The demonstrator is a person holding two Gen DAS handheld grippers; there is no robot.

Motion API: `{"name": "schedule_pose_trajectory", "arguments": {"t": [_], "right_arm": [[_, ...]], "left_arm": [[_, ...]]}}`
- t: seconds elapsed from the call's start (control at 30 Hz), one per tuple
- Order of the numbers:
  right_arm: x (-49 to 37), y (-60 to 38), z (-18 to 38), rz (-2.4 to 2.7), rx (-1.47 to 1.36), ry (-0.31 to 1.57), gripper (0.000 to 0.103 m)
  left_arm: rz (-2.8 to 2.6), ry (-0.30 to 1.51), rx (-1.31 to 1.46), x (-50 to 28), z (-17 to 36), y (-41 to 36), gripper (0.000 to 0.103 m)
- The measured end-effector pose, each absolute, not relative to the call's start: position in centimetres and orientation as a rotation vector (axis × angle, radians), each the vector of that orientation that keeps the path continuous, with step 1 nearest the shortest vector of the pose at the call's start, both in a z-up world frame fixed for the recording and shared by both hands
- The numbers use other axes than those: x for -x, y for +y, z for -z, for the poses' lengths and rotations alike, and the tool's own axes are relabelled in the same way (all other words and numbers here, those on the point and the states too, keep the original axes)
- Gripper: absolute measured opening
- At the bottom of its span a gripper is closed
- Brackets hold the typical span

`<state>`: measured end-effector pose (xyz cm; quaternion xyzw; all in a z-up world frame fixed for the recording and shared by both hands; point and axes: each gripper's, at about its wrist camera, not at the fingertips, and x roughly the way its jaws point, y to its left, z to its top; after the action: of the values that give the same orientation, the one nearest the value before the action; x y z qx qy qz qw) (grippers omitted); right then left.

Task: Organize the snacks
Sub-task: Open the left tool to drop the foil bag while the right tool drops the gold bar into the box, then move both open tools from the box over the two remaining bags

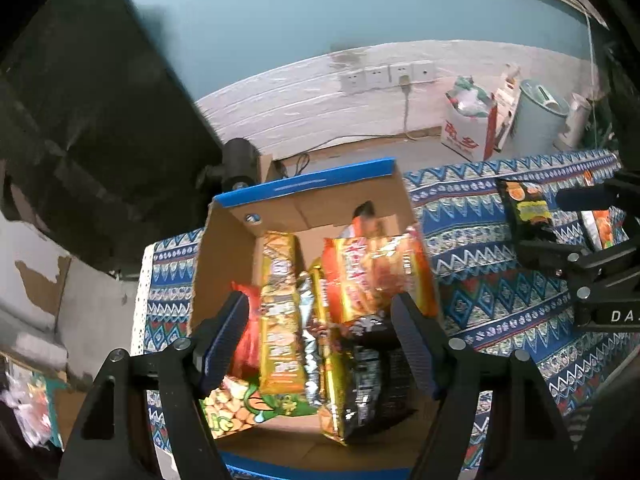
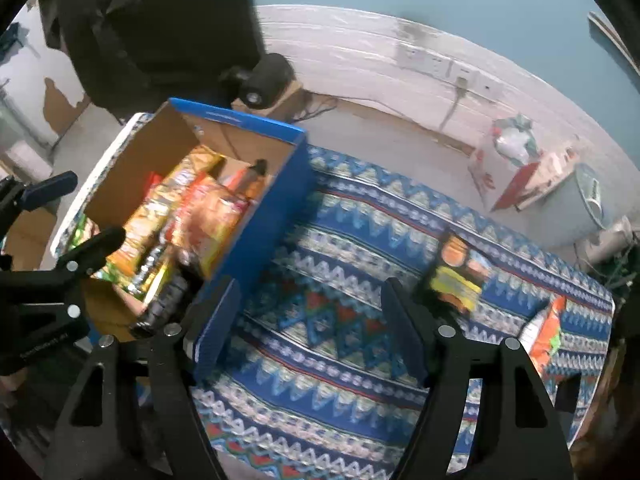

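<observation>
A brown cardboard box with blue outer walls (image 1: pixel 320 178) stands on a table covered by a blue zigzag-patterned cloth (image 2: pixel 360 248). The box is already crowded with snack packets standing on edge: a long yellow-orange packet (image 1: pixel 280 312), a crinkled orange-red bag (image 1: pixel 376 276), a glossy black packet (image 1: pixel 368 392) and a green bag printed with nuts (image 1: pixel 240 408).

The left gripper (image 1: pixel 320 344) hangs directly over the box, its jaws spread wide with nothing pinched between them (packets show in the gap below, but the pads press on none). The right gripper (image 2: pixel 312 320) is over bare cloth just beside the box's blue wall, jaws likewise spread and empty.

Two snacks still lie on the cloth, well apart from the box: a dark packet with yellow and orange print (image 2: pixel 460 276) and, further right, an orange-and-white bag (image 2: pixel 546 332).

This looks like a pause between deposits. The next move probably calls for the right gripper to travel to the dark packet, straddle it and close.
</observation>
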<state>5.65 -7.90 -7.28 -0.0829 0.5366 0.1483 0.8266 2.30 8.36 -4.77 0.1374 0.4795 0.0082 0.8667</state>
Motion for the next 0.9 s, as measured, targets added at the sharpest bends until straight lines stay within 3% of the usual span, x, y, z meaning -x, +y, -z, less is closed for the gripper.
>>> {"name": "schedule_pose_trajectory", "arguments": {"t": [0.4,0.57,0.9], "right_arm": [[-3.8,-14.4,7.7,-0.233,0.138,1.143,0.076],[-3.2,-17.2,8.2,-0.198,0.117,1.144,0.077],[-2.8,-24.7,9.7,-0.049,0.057,1.178,0.077]], "left_arm": [[0.061,1.004,-0.377,-2.3,5.0,2.3,0.078],[0.088,1.022,-0.395,-2.6,5.7,-0.2,0.085],[0.147,1.100,-0.374,-3.7,7.6,-4.0,0.085]]}}
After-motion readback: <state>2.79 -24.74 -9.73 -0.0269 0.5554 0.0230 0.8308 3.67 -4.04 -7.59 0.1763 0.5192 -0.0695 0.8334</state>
